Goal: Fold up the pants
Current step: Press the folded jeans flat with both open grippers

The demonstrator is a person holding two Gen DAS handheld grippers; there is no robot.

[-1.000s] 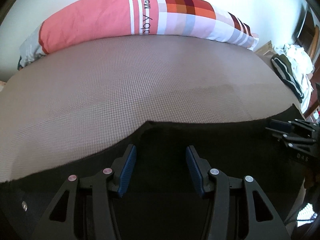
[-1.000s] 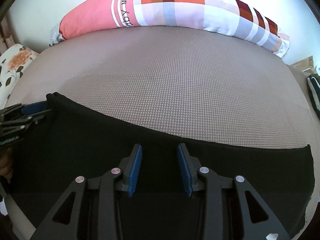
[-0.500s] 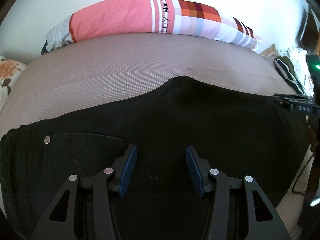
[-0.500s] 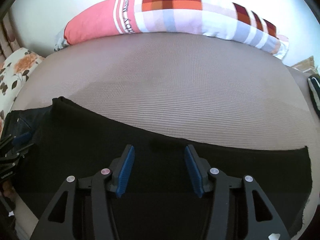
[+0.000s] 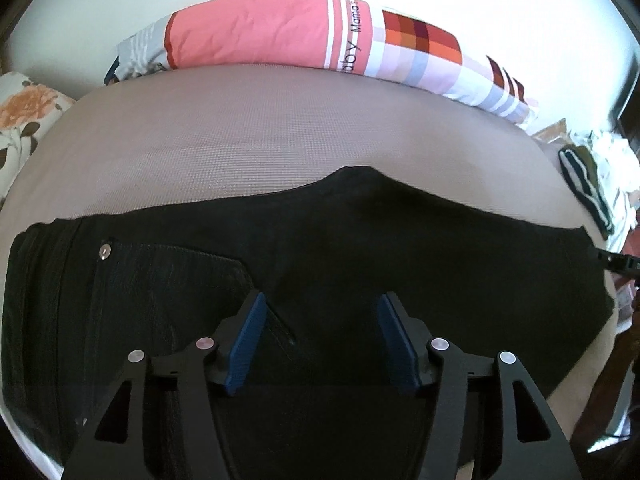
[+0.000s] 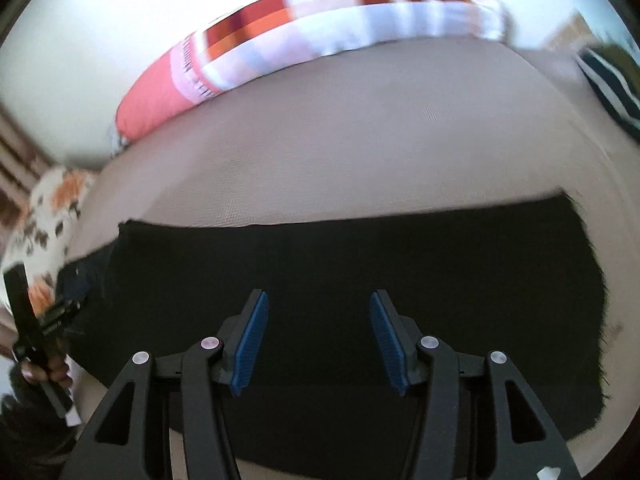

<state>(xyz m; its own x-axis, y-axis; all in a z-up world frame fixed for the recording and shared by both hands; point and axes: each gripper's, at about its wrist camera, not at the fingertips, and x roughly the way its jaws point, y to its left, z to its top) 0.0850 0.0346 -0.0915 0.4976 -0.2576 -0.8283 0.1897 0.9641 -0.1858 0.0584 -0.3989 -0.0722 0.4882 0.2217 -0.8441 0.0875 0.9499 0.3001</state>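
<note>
Black pants (image 5: 360, 240) lie flat across the taupe bed (image 5: 280, 140), folded lengthwise. The waistband, a rivet (image 5: 105, 251) and a back pocket are at the left. My left gripper (image 5: 322, 300) hovers over the seat area with its jaws opening and nothing between the blue pads. In the right wrist view the pants (image 6: 360, 256) end in a frayed hem (image 6: 596, 280) at the right. My right gripper (image 6: 318, 298) is open above the leg and holds nothing. The left gripper (image 6: 60, 312), held by a hand, shows at the left edge there.
A long pink and checked pillow (image 5: 280, 36) lies along the wall behind the bed. A floral cushion (image 5: 24, 112) sits at the left end. Striped dark clothing (image 5: 580, 184) and a white heap lie past the bed's right end. Bare bed surface stretches beyond the pants.
The left view has shifted from the pants' fold edge to the waistband and pocket, and its jaws stand wider. The right gripper has opened wider and swung toward the hem end, its view now blurred.
</note>
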